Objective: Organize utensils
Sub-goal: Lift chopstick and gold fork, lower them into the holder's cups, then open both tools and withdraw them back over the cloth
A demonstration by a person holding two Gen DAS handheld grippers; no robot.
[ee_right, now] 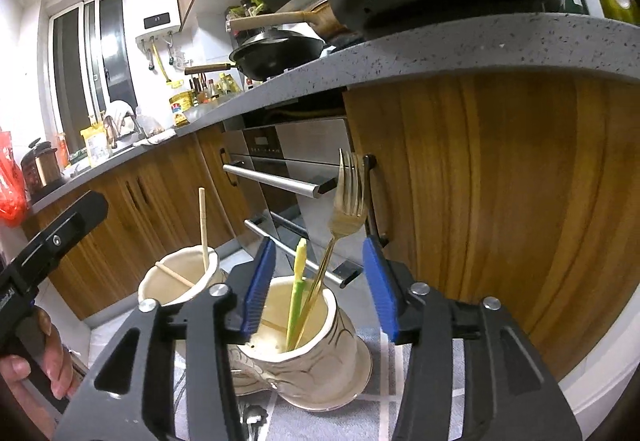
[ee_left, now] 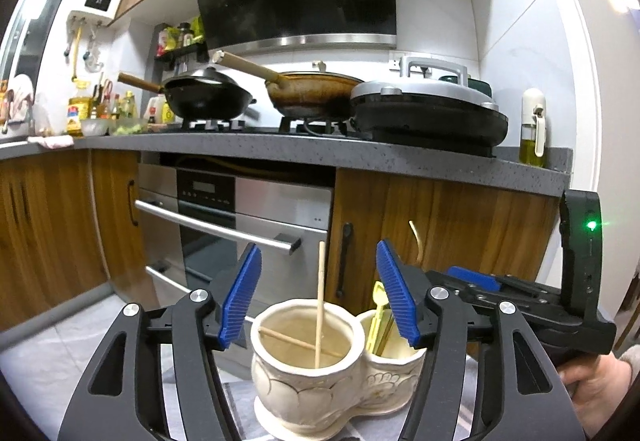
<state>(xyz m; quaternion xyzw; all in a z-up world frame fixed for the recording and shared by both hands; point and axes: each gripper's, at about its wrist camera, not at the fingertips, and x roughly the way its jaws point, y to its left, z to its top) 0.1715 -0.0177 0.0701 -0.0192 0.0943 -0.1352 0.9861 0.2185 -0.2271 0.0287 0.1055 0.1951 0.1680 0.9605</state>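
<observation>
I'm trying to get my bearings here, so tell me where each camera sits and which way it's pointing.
Left wrist: rides on the left gripper, looking along its open blue fingers over the two-cup holder toward the oven and stove; the right gripper and a hand show at right.
Right wrist: rides on the right gripper, looking over the holder's cup with the fork toward the cabinets; the left gripper and a hand show at left.
Shared: the holder, the chopstick, oven, counter and pans.

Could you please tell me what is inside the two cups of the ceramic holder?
One cup holds two wooden chopsticks. The other cup holds a gold fork and a yellow-green utensil. Their lower ends are hidden by the walls.
</observation>
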